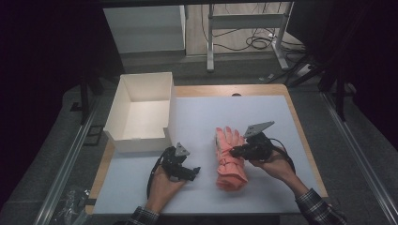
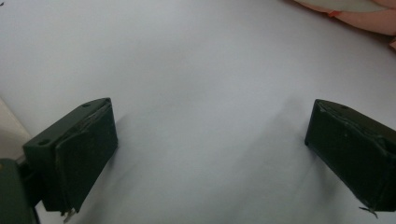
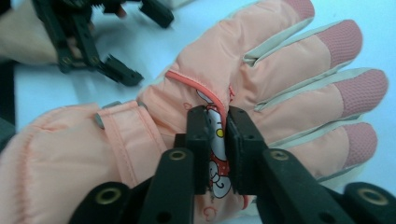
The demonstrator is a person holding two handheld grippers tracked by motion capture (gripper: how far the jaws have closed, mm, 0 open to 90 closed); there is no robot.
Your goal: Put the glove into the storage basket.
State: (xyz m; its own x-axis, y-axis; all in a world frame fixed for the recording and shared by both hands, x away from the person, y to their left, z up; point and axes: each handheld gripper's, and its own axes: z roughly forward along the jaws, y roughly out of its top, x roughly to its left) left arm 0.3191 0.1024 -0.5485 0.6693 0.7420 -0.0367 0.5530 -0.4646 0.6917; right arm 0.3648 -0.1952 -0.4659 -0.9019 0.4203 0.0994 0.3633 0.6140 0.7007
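Note:
A peach-pink padded glove (image 1: 229, 161) lies flat on the white mat (image 1: 263, 117), fingers pointing away from me. In the right gripper view the glove (image 3: 280, 60) shows a cartoon patch on its back and a strapped cuff at the left. My right gripper (image 3: 226, 140) is right over that patch, jaws a narrow slit apart, with no fabric visibly pinched between them. From above, the right gripper (image 1: 233, 151) reaches in from the glove's right side. My left gripper (image 1: 191, 171) rests low over bare mat left of the glove, jaws wide apart (image 2: 210, 154) and nothing between them.
An open white cardboard box (image 1: 123, 112) stands at the mat's far left corner. A corner of the glove (image 2: 369, 16) shows at the top right of the left gripper view. The left gripper (image 3: 140, 42) and its hand (image 3: 23, 37) lie beyond the glove's cuff.

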